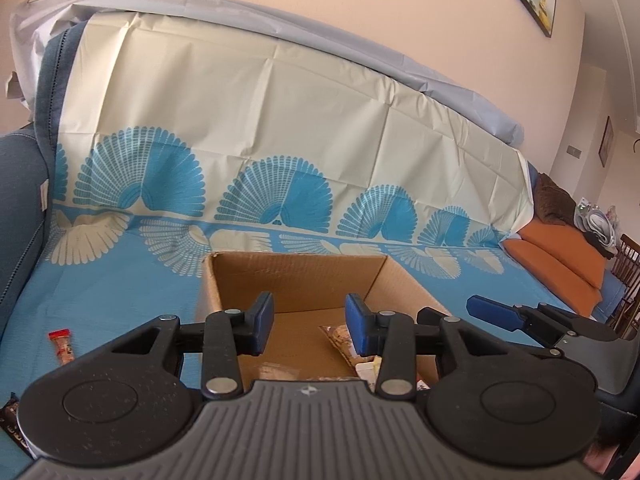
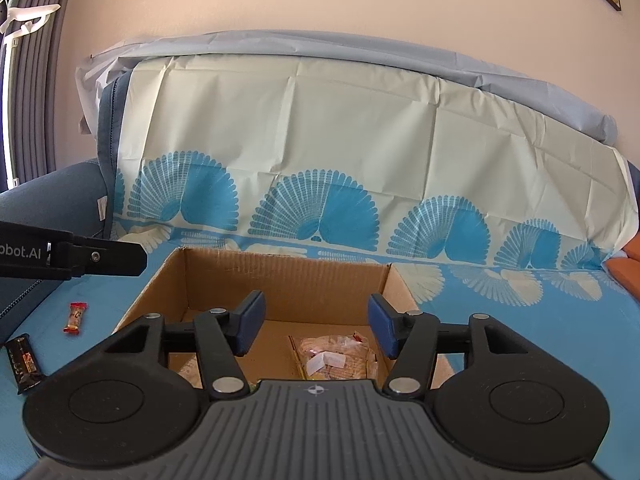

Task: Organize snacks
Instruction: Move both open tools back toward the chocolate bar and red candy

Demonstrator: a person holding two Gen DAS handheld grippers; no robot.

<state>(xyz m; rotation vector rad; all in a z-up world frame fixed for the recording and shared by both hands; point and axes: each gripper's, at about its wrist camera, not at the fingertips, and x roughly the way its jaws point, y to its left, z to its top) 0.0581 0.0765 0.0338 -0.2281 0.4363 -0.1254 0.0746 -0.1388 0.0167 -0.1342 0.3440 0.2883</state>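
Left wrist view: left gripper (image 1: 310, 322), black frame with blue pads, jaws apart and empty, poised over an open brown cardboard box (image 1: 296, 276) that stands on a sofa seat draped in a blue-and-cream fan-patterned cover (image 1: 120, 288). In the box: a clear packet of pale biscuits (image 1: 340, 338) on the floor near the right wall, with further wrappers at the near edge, partly hidden by the gripper body. Outside, left of the box: a small red-ended snack stick (image 1: 62, 346) and a dark wrapped bar (image 1: 10, 420) at the frame edge, both well apart from the box. The right gripper (image 1: 496, 312) shows beside the box's right wall.

Right wrist view: right gripper (image 2: 316, 330), jaws apart, nothing between them, directly above the clear biscuit packet (image 2: 336, 360) lying flat inside the cardboard box (image 2: 280, 276). The spread pads over a lying packet suggest a release into the box. The red snack stick (image 2: 75, 317) and dark bar (image 2: 24, 362) lie on the cover, apparently yet to be collected. The left gripper's black finger (image 2: 100, 258) enters from the left.
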